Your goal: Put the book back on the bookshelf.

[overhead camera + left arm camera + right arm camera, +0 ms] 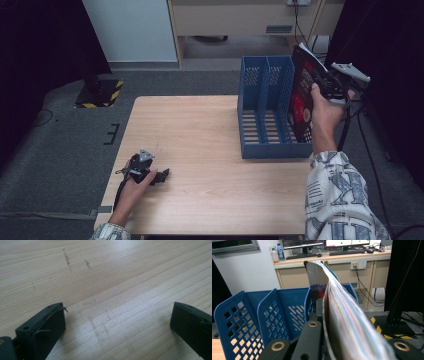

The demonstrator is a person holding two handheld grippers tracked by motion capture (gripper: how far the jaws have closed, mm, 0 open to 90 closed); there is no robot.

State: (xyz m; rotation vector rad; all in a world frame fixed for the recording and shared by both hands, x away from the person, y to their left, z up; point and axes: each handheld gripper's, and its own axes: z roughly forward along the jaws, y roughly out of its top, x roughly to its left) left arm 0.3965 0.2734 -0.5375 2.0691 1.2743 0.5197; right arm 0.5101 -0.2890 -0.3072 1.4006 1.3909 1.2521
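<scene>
Right hand-held gripper [320, 80], jaws clamped on a dark-covered magazine [301, 97], held upright at the right end of the blue file rack [265, 107], apparently in or over its rightmost slot. Left hand-held gripper [159, 176], jaws spread wide and holding nothing, rests on the wooden worktop [200, 130], well left of the rack.
</scene>
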